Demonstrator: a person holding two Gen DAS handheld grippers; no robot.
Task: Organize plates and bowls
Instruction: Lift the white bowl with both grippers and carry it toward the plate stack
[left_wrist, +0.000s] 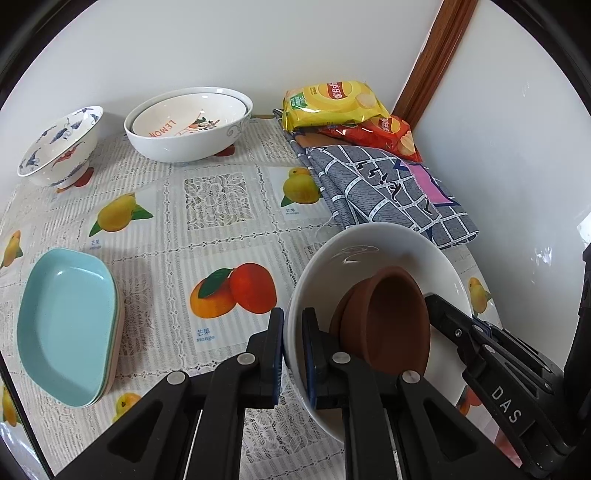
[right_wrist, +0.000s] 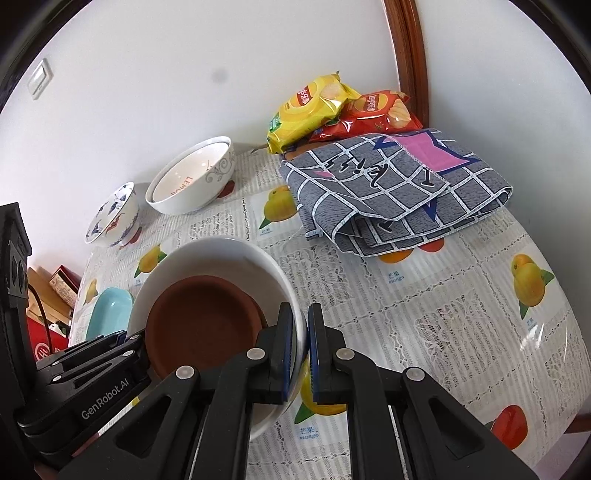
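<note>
Left wrist view: sits close behind white bowl (left_wrist: 373, 251), at its left rim, faces forward over table toward back wall. Right wrist view: equally close to white bowl (right_wrist: 221, 251), at its right rim, faces forward and leftward. Shared: white bowl, chip bags (left_wrist: 332, 103) (right_wrist: 314, 110) and folded cloth (left_wrist: 388, 184) (right_wrist: 388, 192) beyond it.

white bowl (left_wrist: 369, 251) near rim behind fingers (left_wrist: 275, 354), cardboard boxes (right_wrist: 55, 291) cut off

left tongs (left_wrist: 293, 325): black arms, blue pads, silver rivets, "GenRobot.AI" | right tongs (right_wrist: 306, 328): same, "DAS"
</note>
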